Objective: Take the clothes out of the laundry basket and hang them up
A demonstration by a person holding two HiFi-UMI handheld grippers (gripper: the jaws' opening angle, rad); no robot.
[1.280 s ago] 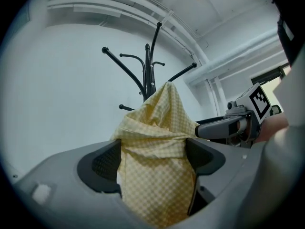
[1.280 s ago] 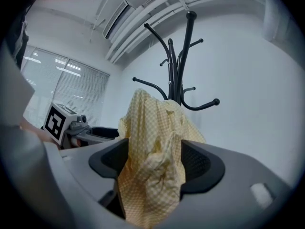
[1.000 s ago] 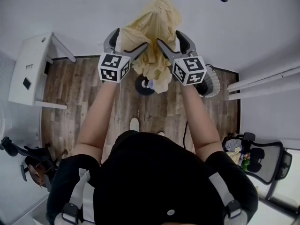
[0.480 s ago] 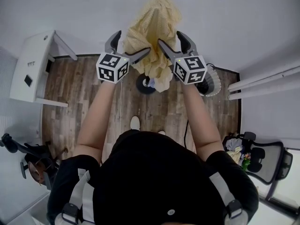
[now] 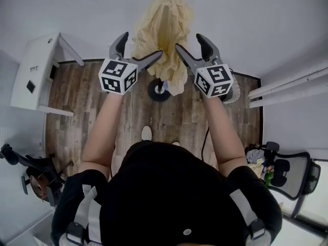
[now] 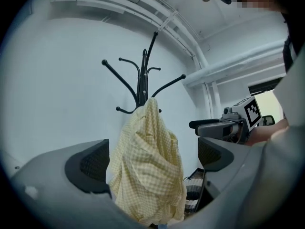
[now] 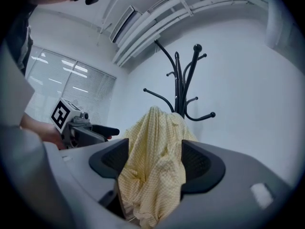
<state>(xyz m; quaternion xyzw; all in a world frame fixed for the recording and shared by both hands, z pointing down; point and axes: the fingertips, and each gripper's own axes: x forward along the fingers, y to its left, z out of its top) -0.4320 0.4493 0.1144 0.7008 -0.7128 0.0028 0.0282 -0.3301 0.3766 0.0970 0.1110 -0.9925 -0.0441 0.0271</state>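
Both tongs are open. The left tongs (image 5: pixel 142 45) are spread wide, their jaws having just been opening, and the right tongs (image 5: pixel 188 41) are parted less widely. Neither pair of pads presses on anything. In each gripper view the cloth shows through the gap between the jaws but hangs just ahead of them (loose, not pulled taut).

The wood floor (image 5: pixel 92 101) lies far below. On it, against the wall, stands the black coat rack (image 6: pixel 140 80), its round base visible between the two tongs in the head view. The yellow checked shirt (image 5: pixel 164 29) is draped from the top of the rack, bunched over a hook and falling in folds down the pole.

A second ago the jaw tips overlapped the shirt's folds on both sides. Now both tongs have drawn back from it and sit wider apart, the left tip only at the cloth's edge, while the shirt has stayed on the rack.

The pale laundry basket (image 5: pixel 234 94) stands on the floor beside the rack's base, mostly hidden behind the right tongs.
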